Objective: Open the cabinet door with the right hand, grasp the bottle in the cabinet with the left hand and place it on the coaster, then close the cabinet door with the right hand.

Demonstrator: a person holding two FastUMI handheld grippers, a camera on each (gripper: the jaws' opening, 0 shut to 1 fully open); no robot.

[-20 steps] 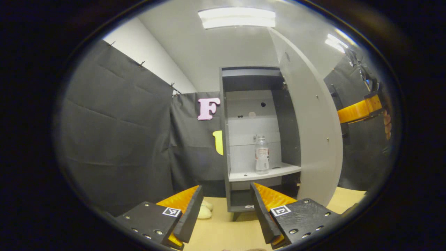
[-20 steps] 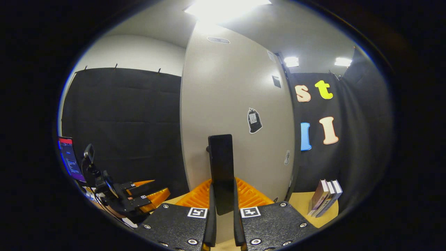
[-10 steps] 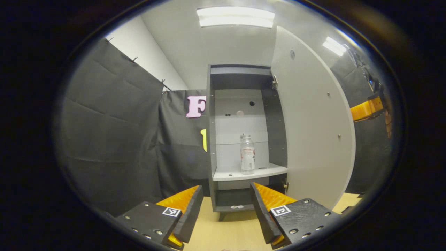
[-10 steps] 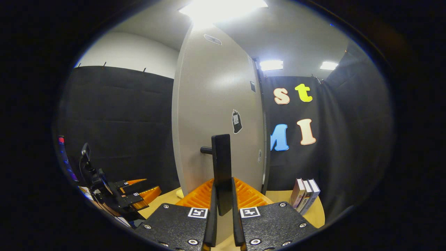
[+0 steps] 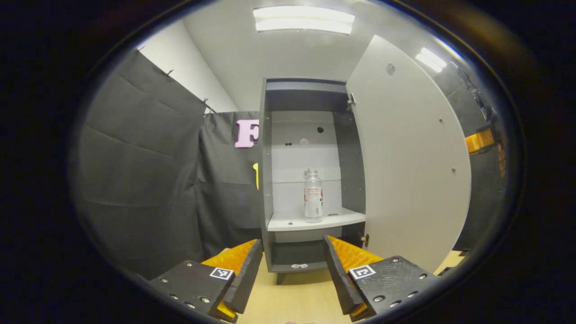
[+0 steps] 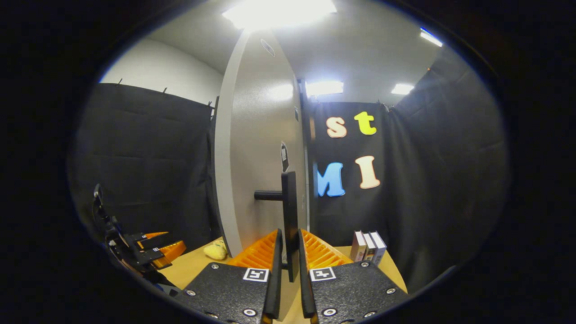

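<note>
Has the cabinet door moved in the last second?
Yes. In the right gripper view the door has swung further open: it now shows nearly edge-on against the booth wall. The right claw stays shut on its handle.

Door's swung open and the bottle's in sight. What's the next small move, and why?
Probably advance the left gripper, jaws open, toward the bottle standing upright on the cabinet shelf. The door looks wide enough open to clear the way, with the right gripper clamped on its handle.
</note>
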